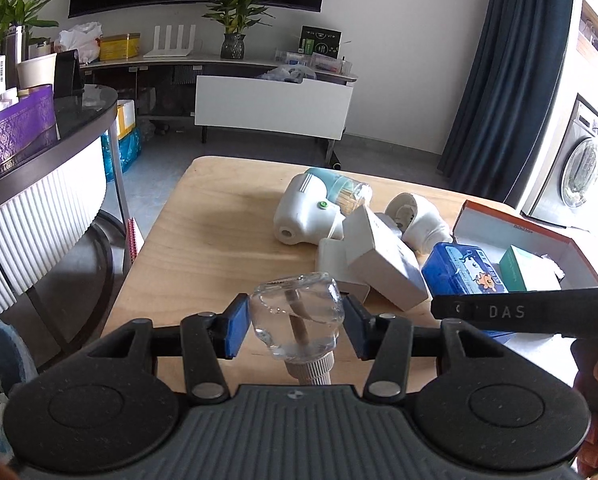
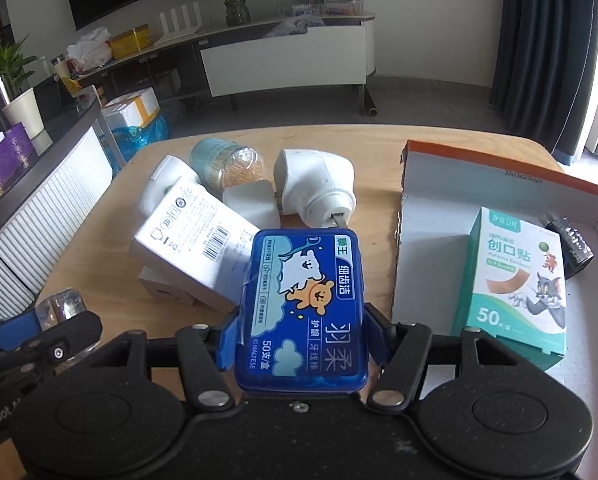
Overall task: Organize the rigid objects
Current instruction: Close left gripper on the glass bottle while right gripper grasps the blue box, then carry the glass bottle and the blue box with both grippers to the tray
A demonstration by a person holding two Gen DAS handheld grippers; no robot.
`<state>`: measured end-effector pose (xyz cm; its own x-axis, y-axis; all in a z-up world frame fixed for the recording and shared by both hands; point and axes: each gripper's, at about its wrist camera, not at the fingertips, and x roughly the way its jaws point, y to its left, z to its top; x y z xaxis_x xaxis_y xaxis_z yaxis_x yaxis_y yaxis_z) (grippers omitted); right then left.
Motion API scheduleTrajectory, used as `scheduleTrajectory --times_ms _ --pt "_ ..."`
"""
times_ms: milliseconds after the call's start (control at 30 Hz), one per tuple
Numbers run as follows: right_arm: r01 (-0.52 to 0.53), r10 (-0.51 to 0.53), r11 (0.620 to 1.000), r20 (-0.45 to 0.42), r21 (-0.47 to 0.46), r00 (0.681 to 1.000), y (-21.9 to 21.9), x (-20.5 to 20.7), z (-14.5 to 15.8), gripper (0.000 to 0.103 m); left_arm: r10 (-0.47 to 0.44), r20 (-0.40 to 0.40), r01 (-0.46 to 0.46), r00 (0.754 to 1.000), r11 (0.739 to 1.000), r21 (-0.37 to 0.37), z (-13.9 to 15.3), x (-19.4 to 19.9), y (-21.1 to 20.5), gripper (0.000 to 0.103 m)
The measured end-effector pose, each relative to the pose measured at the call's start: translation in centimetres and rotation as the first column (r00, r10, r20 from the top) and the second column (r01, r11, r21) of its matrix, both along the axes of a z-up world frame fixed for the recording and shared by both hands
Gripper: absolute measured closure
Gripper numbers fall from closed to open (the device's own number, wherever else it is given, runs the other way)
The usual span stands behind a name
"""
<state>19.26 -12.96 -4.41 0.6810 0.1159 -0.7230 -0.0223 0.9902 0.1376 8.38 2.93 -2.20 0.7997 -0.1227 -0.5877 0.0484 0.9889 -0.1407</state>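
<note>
Two items sit in the box (image 2: 427, 216); left gripper (image 1: 295, 326) clamps a clear bottle (image 1: 297, 316); right gripper (image 2: 301, 344) pinches a blue case (image 2: 303, 308); several wait on the table (image 2: 111, 292).

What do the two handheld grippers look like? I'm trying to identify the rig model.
Both match: the left gripper and right gripper have a matte black, speckled body with two round raised discs, black linkage bars joined by silver rivets, and blue pads on the fingers. In the left wrist view the right gripper's side reads "DAS"; in the right wrist view the left gripper's side shows lettering ending "nRobot".
</note>
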Motion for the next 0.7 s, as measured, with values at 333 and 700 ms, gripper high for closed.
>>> scheduleTrajectory --times_ms 333,700 --pt "-0.031 0.026 0.998 0.118 0.045 0.993 -2.3 -4.8 4.2 0.029 -0.045 0.062 0.045 0.997 0.999 0.001 2.4 -1.5 -1.8 0.053" --pt "-0.006 0.000 0.999 0.188 0.033 0.982 -4.3 -8.2 6.9 0.029 -0.099 0.090 0.098 0.991 0.995 0.016 4.2 -2.6 -4.3 0.053"
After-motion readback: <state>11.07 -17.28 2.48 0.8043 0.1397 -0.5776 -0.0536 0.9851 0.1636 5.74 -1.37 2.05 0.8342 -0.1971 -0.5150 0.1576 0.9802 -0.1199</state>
